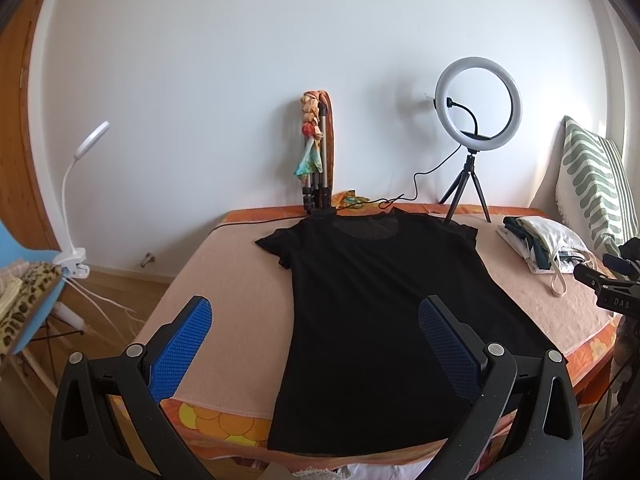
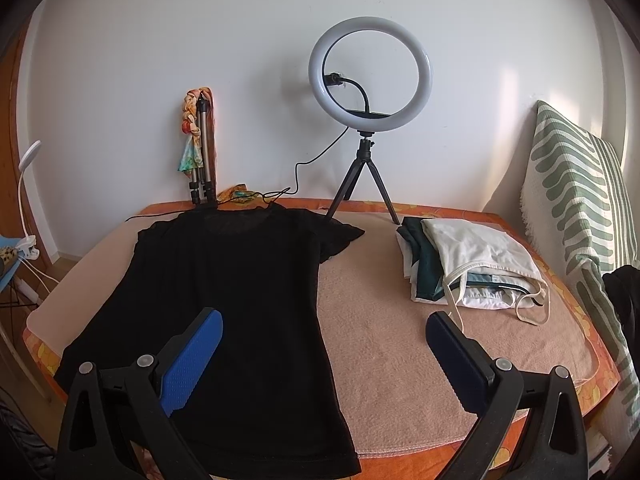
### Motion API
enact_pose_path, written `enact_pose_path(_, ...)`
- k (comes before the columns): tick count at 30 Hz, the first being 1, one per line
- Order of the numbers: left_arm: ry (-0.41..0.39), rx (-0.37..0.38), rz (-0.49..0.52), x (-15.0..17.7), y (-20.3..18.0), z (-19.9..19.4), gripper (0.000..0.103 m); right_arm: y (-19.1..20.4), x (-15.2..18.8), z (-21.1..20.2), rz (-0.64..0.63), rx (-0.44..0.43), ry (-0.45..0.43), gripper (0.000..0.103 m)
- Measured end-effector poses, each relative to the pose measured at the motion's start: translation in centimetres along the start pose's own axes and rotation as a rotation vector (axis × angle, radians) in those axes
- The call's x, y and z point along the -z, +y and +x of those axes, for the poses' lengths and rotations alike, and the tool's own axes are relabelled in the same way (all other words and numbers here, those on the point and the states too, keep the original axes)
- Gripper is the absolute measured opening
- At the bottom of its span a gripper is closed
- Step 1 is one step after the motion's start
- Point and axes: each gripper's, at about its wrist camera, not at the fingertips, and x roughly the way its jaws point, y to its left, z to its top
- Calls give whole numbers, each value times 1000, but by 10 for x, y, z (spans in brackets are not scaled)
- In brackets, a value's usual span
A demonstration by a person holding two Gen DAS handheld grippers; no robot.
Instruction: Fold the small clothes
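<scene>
Both grippers hover with blue-padded jaws spread wide and empty: the left gripper (image 1: 316,316) over the near hem of a black T-shirt (image 1: 372,304) laid flat on the peach towel (image 2: 400,320), the right gripper (image 2: 324,332) above the shirt's right edge. Folded clothes (image 2: 472,268) sit farther right.

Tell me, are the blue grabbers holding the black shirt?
No. Left gripper and right gripper are both open, above the black shirt, holding nothing.
</scene>
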Motion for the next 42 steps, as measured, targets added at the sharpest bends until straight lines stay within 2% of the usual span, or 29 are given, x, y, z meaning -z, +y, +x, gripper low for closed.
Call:
enact_pose_path(13, 3, -8, 9, 4, -2, 2, 103, 4, -2, 2, -4, -3, -2, 103)
enact_pose_path(20, 31, -17, -31, 10, 17, 8, 103, 12, -8, 5, 0, -32, -1, 103)
enact_pose_path(25, 69, 111, -124, 26, 44, 19, 103, 27, -24, 10, 1, -123, 11, 103)
enact_pose_path(29, 121, 126, -143, 52, 54, 29, 101, 52, -39, 13, -51, -189, -2, 103)
enact_pose_path(31, 178, 140, -155, 66, 56, 38, 88, 67, -49, 16, -77, -220, -12, 103)
enact_pose_path(33, 227, 163, -170, 78, 58, 45, 81, 81, -58, 22, -92, -255, -30, 103)
enact_pose_path(35, 269, 174, -179, 90, 59, 52, 80, 95, -68, 30, -101, -293, -49, 103)
enact_pose_path(37, 306, 184, -178, 99, 58, 58, 74, 108, -78, 41, -103, -338, -55, 103)
enact_pose_path(39, 333, 193, -174, 104, 58, 64, 68, 123, -87, 54, -114, -387, -36, 103)
enact_pose_path(42, 359, 172, -169, 110, 59, 72, 63, 149, -103, 75, -147, -409, 11, 103)
